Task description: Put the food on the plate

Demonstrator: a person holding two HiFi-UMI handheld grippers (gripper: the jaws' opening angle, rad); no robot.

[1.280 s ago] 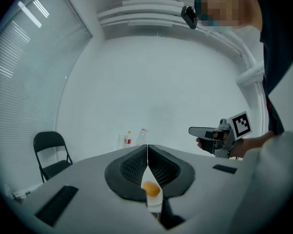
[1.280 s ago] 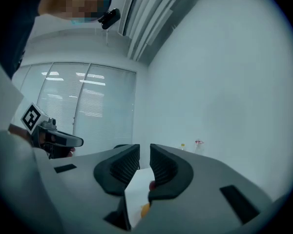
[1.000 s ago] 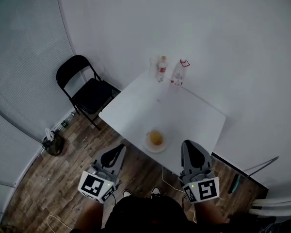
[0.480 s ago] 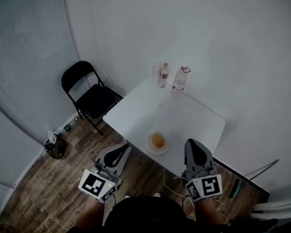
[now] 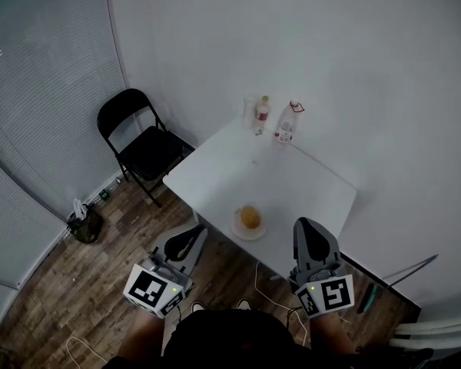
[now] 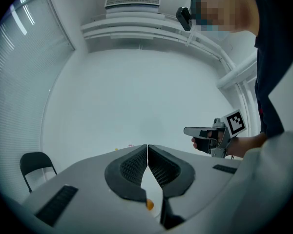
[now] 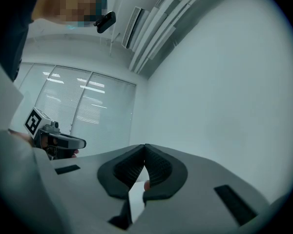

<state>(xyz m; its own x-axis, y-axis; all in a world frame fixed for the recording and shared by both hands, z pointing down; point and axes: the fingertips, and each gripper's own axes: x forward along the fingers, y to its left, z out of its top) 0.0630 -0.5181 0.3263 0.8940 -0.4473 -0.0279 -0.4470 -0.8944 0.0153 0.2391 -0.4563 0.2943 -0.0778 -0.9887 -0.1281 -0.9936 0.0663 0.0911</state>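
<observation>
The room was mostly bare white wall, with blinds down the left side and a wood floor. A white table stood with its far corner pushed against the wall, which left its near edges free to work at. A black folding chair stood to its left, unfolded but turned away and well apart from the work, so it seemed to play no part. The left gripper and right gripper were both held close to the person's body, above the floor and short of the table's near edge, one either side of the plate. Each gripper's own view showed its ribbed jaws pressed together with nothing between them, so both were empty, a resting hold rather than a reach. Two bottles stood together at the far corner, probably parked there out of the way. The small white plate lay just inside the near edge, within easy reach of either gripper. The food, a rounded orange lump, already sat on the middle of it, so the task looked done, or else not under way, with nothing else loose on the table to move.
</observation>
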